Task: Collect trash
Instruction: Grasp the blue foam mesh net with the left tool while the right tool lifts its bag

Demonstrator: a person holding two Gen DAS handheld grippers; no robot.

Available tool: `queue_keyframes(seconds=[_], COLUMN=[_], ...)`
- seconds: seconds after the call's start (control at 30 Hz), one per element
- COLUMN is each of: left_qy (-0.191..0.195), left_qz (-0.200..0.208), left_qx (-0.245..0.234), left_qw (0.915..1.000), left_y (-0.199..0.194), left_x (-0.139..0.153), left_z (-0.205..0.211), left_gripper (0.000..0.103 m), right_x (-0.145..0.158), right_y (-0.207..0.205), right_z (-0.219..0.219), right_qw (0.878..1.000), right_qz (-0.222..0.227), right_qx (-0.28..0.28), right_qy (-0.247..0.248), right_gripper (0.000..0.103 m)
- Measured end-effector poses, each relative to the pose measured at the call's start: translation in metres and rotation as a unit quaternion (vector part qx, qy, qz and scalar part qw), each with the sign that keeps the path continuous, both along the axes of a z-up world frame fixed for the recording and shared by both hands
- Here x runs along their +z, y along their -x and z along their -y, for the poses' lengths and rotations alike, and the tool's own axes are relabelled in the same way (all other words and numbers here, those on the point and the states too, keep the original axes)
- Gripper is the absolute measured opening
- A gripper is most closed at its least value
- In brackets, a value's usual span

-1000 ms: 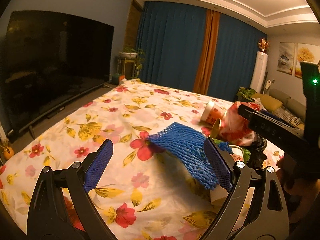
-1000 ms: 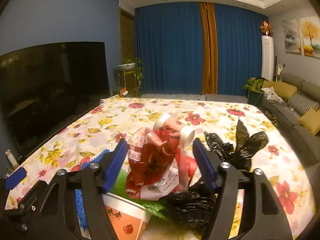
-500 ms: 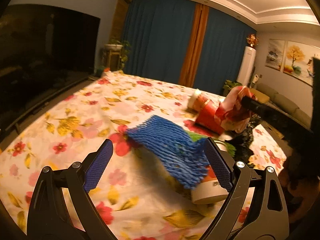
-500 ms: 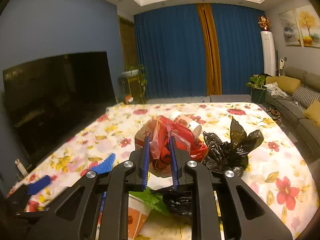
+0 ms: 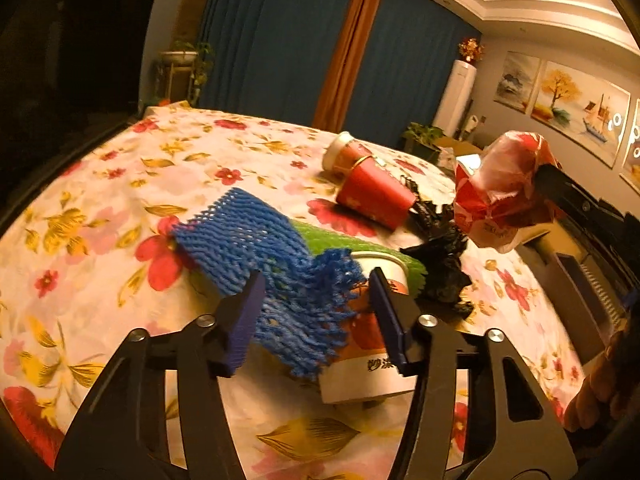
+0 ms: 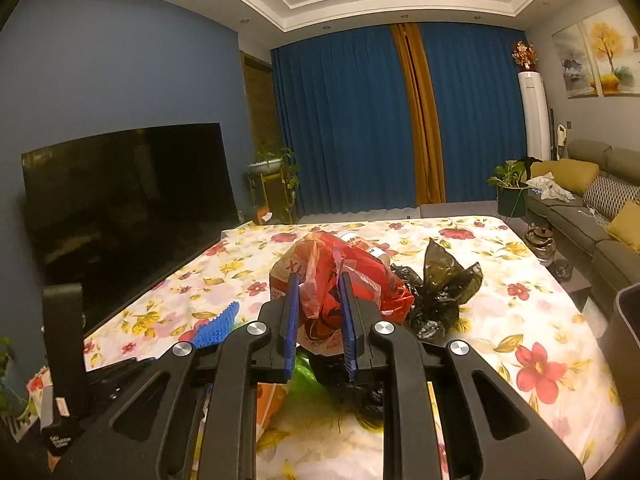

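Note:
My right gripper (image 6: pixel 319 280) is shut on a crumpled red plastic bag (image 6: pixel 320 280) and holds it above the floral table; the bag also shows in the left wrist view (image 5: pixel 500 188). My left gripper (image 5: pixel 316 288) is half closed around the frayed end of a blue foam net (image 5: pixel 256 248), its pads near the net on both sides. Under the net lie a green foam net (image 5: pixel 340 240) and a white paper cup (image 5: pixel 372 344). A red cup (image 5: pixel 372 196) and black plastic bags (image 5: pixel 440 248) lie behind.
The table has a floral cloth (image 5: pixel 120 184). A black bag (image 6: pixel 444 280) lies right of the red one. A dark TV (image 6: pixel 120 200) stands at left, a sofa (image 6: pixel 592 200) at right. A dark bin edge (image 6: pixel 624 320) shows at far right.
My right gripper closed on the red bag and lifted it off the pile. My left gripper moved forward over the blue net and its jaws narrowed around the net's end.

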State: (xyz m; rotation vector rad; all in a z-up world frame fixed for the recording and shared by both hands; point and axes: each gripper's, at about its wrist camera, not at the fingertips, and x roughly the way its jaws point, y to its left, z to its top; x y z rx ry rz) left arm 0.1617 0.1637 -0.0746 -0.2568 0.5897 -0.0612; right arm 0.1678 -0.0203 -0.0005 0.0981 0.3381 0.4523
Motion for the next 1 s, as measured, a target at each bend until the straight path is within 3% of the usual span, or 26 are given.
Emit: queue_keyframes(seconds=[0.1,0.33,0.5,0.73,1.0], left_qy=[0.002,0.020,0.031,0.029,0.011], left_qz=[0.003,0.001,0.020,0.076,0.126], left_qx=[-0.008,-0.014,0.005,0.027,0.004], left_qw=[1.0000,0.9997,0.9993,0.9964,0.9919], left_y=[0.002,0.004,0.016,0.052,0.088], left_x=[0.000,0.000,0.006,0.039,0.072], left_z=[0.003,-0.001,-0.008,-0.009,0.021], left_gripper=[0.039,0.002,0.000,0.000,0.000], right_x=[0.001,0.000,-0.001,0.002,0.004], right_y=[0.006,0.015,0.022,0.038,0.063], right_z=[0.003,0.013,0.019,0.037,0.067], right_qw=[1.000,1.000,1.000,1.000,0.999], right_qz=[0.002,0.000,0.000,0.007,0.013], right_qx=[-0.001,-0.004,-0.005,-0.014,-0.035], right_qy=[0.001,-0.002,0.000,0.002,0.007], right_gripper=[0.020,0.020,0.020,0.020,0.020])
